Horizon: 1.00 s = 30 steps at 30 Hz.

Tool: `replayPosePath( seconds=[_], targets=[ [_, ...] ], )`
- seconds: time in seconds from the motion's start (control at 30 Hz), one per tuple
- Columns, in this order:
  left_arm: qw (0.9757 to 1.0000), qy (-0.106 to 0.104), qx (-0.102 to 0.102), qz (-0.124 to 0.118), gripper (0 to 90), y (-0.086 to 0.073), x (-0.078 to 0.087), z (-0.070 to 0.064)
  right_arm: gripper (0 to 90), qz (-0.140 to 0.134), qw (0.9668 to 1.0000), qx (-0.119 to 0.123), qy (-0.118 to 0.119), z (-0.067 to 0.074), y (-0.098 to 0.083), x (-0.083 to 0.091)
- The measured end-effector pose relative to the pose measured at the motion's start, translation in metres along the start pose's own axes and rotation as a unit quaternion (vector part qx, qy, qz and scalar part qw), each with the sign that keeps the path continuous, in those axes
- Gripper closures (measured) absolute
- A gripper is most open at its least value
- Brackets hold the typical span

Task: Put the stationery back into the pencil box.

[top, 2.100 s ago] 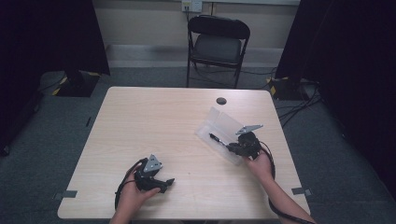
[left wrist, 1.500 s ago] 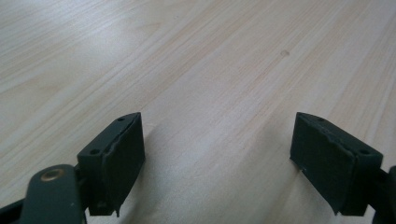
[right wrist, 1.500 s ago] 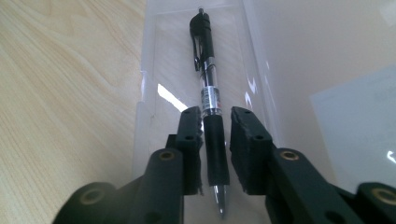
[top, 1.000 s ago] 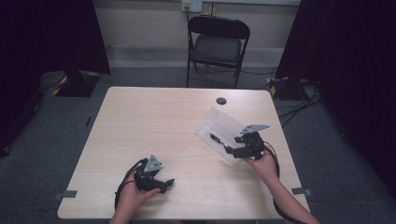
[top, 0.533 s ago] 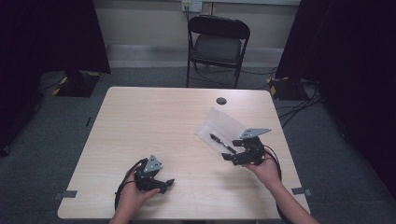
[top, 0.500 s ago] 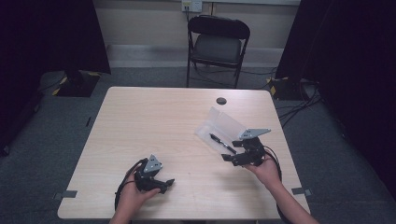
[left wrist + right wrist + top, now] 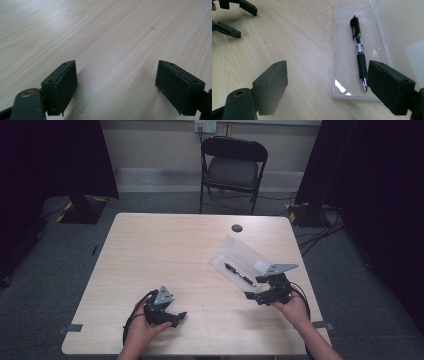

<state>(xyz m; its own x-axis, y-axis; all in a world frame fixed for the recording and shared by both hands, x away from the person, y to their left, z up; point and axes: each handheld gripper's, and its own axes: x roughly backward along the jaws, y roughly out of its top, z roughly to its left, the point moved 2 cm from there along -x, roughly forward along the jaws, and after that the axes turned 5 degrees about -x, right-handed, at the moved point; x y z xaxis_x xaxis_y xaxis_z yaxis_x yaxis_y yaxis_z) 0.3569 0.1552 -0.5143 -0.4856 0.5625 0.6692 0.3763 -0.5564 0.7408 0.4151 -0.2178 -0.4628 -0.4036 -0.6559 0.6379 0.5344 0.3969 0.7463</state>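
A clear plastic case (image 7: 243, 259) lies open at the table's right, its lid standing up behind the tray. A black pen (image 7: 240, 274) rests inside the tray (image 7: 342, 30), and in the right gripper view the pen (image 7: 359, 51) lies lengthwise, tip toward me. My right gripper (image 7: 254, 297) sits just short of the case's near end; its jaws (image 7: 327, 75) have just been opening and stand open with nothing between them. My left gripper (image 7: 178, 316) rests open on the bare wood near the front left (image 7: 116, 75), also seen far off (image 7: 237, 18).
The wooden table (image 7: 165, 250) has a small black round cap (image 7: 237, 228) near its far edge. A black folding chair (image 7: 234, 165) stands beyond the table. Cables (image 7: 320, 232) run over the floor at the right. Tape strips (image 7: 74, 327) mark the front corners.
The right gripper has drawn back from the case toward the near edge and its jaws have spread. The pen stays in the tray. The left gripper has not moved.
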Motion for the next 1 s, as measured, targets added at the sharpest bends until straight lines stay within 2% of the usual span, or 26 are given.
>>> replayPosePath(
  seconds=[0.33, 0.57, 1.0],
  targets=[
    [1.0000, -0.001, -0.001, 0.000, 17.1, 0.000, 0.000, 0.000, 15.8, 0.000, 1.0000, -0.002, -0.006, -0.006, -0.011, 0.015],
    [1.0000, -0.001, -0.001, 0.000, 17.1, 0.000, 0.000, 0.000, 15.8, 0.006, 0.9999, 0.010, -0.006, -0.004, -0.020, 0.021],
    [1.0000, -0.001, -0.002, 0.000, 17.1, 0.000, 0.000, 0.000, 15.7, 0.005, 0.9999, 0.005, -0.007, -0.009, -0.039, 0.032]
  ],
)
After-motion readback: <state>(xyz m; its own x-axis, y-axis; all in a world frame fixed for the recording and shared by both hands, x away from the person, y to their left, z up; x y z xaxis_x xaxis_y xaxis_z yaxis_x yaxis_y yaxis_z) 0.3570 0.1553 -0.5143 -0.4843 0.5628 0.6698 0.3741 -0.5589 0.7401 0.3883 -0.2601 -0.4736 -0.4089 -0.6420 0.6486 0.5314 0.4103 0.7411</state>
